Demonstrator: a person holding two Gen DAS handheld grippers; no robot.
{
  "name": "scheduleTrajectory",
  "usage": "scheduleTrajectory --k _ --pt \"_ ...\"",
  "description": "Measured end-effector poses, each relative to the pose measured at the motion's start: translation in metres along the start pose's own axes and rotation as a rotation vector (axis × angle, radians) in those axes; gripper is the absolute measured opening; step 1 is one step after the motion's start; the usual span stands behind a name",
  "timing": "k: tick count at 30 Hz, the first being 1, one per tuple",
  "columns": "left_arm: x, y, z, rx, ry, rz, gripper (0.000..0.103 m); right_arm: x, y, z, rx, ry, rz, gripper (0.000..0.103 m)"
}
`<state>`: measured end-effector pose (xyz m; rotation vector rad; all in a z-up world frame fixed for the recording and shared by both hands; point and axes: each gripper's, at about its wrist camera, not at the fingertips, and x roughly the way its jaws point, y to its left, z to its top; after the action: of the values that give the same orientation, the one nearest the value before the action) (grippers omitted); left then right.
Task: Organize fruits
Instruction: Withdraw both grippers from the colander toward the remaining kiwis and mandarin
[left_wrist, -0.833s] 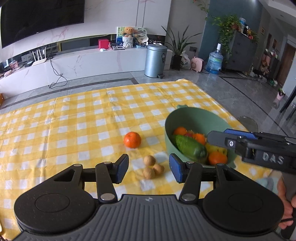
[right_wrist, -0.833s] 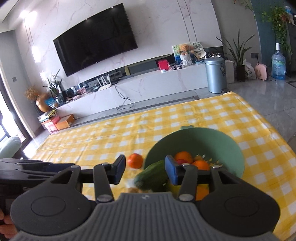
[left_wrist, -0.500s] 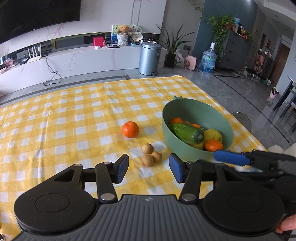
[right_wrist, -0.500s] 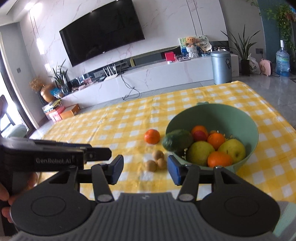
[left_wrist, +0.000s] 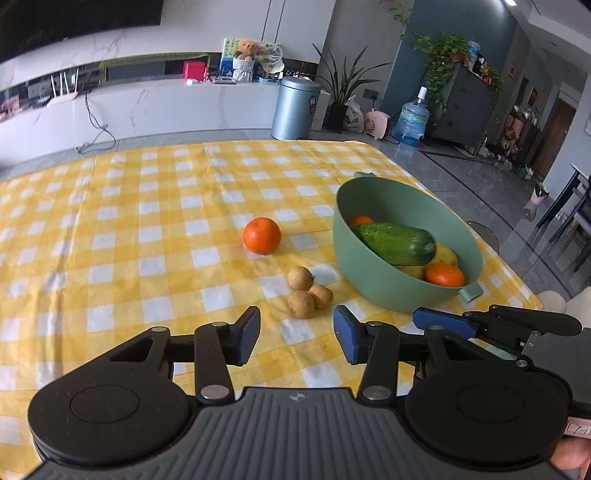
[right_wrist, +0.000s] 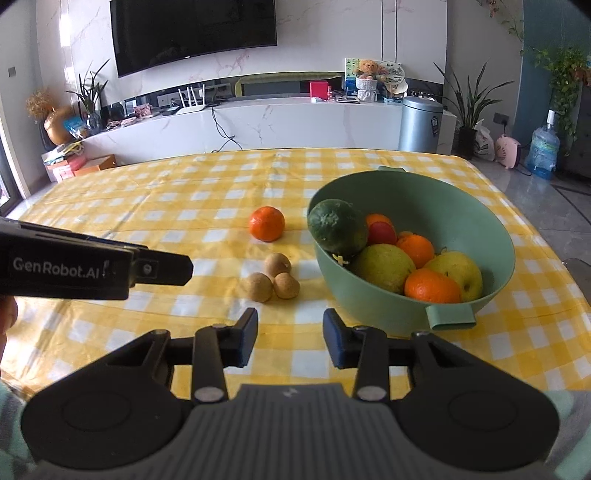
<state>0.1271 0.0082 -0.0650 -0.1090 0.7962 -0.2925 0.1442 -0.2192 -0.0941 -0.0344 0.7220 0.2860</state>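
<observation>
Meanwhile both grippers' jaws gape empty near three round, rough-skinned, perhaps longan fruits (right_wrist: 271, 281) beside the smooth green bowl (right_wrist: 373, 306).

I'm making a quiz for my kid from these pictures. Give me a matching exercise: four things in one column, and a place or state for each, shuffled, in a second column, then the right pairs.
Things
1. cucumber
2. lone orange
3. three brown fruits
4. left tongs

Places or states
A. clustered on the cloth, touching each other, beside the bowl
B. open and empty
C. lying in the bowl on top of other fruit
D. alone on the cloth, farther back than the cluster

Pairs: 1-C, 2-D, 3-A, 4-B
</observation>
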Motion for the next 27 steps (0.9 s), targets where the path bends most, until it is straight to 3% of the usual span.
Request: scheduleTrajectory --k 5,11,22,27 --pt "0.023 0.004 -0.003 -0.021 0.017 -0.028 0.050 0.017 0.001 -0.003 -0.002 0.013 -0.011 0.036" --pt "0.058 0.010 -0.008 -0.074 0.041 -0.031 0.046 0.031 -0.014 -0.002 0.107 0.043 -0.041 0.030" --pt "0.082 0.009 -0.003 -0.096 0.055 -0.039 0.046 0.041 -0.021 -0.001 0.186 0.051 -0.010 0.030" --pt "0.085 0.011 -0.004 -0.104 0.051 -0.048 0.036 0.046 -0.024 0.000 0.222 0.060 0.014 0.030"
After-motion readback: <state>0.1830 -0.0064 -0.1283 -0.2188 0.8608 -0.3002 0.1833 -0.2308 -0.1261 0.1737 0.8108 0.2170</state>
